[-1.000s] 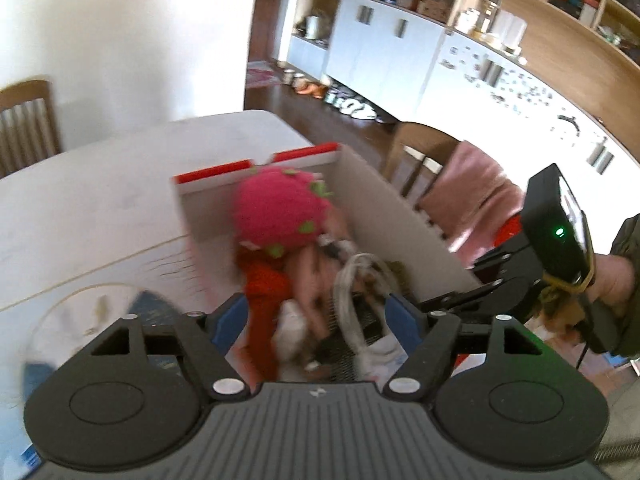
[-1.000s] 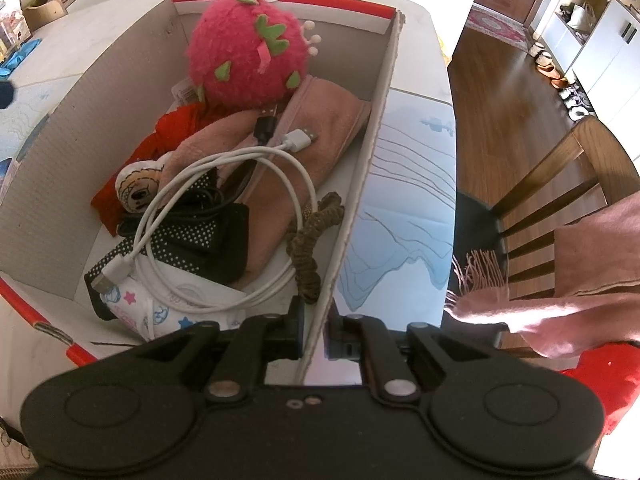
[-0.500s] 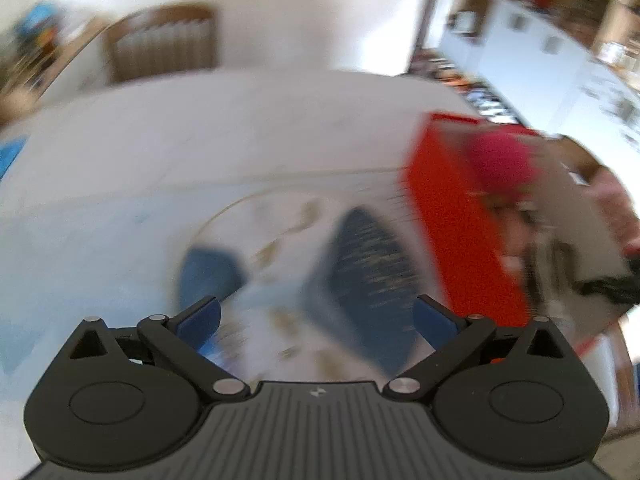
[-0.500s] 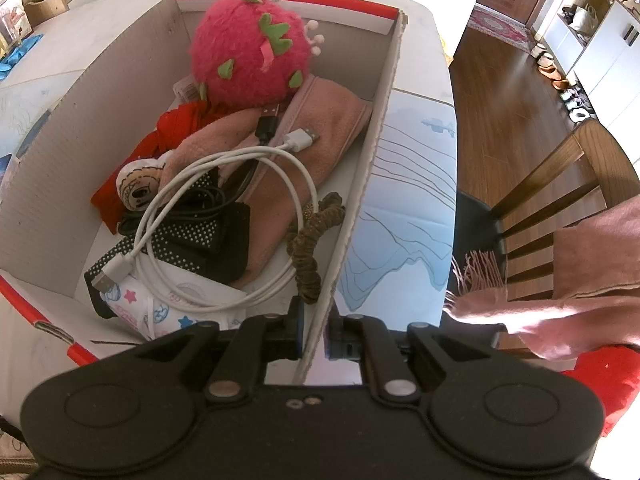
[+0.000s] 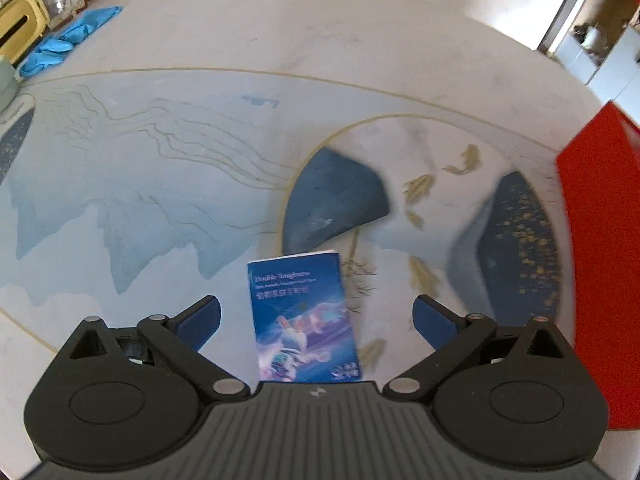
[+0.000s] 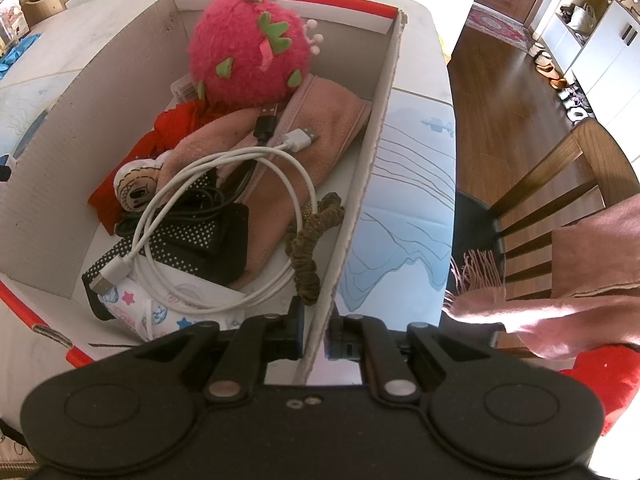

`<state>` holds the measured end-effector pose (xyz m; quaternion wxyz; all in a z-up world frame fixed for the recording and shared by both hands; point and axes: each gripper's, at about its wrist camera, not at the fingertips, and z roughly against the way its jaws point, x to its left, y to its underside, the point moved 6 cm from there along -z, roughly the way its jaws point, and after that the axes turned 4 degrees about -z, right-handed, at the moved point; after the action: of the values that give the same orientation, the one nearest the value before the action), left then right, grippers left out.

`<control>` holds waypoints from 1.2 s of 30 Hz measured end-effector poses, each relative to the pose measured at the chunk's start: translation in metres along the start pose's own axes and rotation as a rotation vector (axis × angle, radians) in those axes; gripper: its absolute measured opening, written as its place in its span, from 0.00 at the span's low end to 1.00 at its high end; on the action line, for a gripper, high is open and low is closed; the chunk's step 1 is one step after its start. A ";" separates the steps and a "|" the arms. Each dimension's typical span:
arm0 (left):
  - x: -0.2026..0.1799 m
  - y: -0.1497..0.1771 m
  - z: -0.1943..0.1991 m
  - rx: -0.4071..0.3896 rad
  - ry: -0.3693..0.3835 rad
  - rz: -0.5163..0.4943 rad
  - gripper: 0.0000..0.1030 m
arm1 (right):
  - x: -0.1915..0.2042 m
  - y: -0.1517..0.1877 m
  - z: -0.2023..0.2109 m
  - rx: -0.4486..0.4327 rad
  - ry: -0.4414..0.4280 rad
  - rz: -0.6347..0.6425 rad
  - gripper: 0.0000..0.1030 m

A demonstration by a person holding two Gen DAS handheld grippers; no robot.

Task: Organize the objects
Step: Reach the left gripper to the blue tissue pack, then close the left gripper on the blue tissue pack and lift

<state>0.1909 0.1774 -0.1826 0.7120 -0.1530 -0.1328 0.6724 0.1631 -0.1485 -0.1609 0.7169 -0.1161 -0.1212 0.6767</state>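
A small blue booklet [image 5: 306, 316] with a cartoon rabbit on its cover lies flat on the patterned table mat. My left gripper [image 5: 316, 312] hangs over it, wide open, a blue pad on each side and neither touching it. The red-and-white cardboard box [image 6: 60, 152] holds a pink strawberry plush [image 6: 248, 52], a pink cloth, a white cable [image 6: 224, 184], dark pouches and a brown scrunchie [image 6: 312, 240]. My right gripper [image 6: 314, 334] is shut on the box's right wall [image 6: 372, 160] near its front corner. The box's red outer side [image 5: 600, 260] shows at the right of the left wrist view.
Blue gloves [image 5: 68, 44] and storage boxes lie at the table's far left. A wooden chair [image 6: 560, 192] draped with a pink scarf [image 6: 560, 288] stands right of the table. The table's right edge drops to a wooden floor.
The left gripper swung away from over the box, leftwards and down to the mat, and now sits over the blue booklet. The right gripper kept its grip on the box wall.
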 end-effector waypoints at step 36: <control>-0.018 -0.007 0.018 -0.049 -0.034 -0.131 0.50 | 0.000 0.000 0.000 -0.002 0.003 0.002 0.08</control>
<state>0.1891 0.1601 -0.1636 0.7480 -0.1498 -0.1711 0.6236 0.1629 -0.1485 -0.1611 0.7161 -0.1180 -0.1208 0.6772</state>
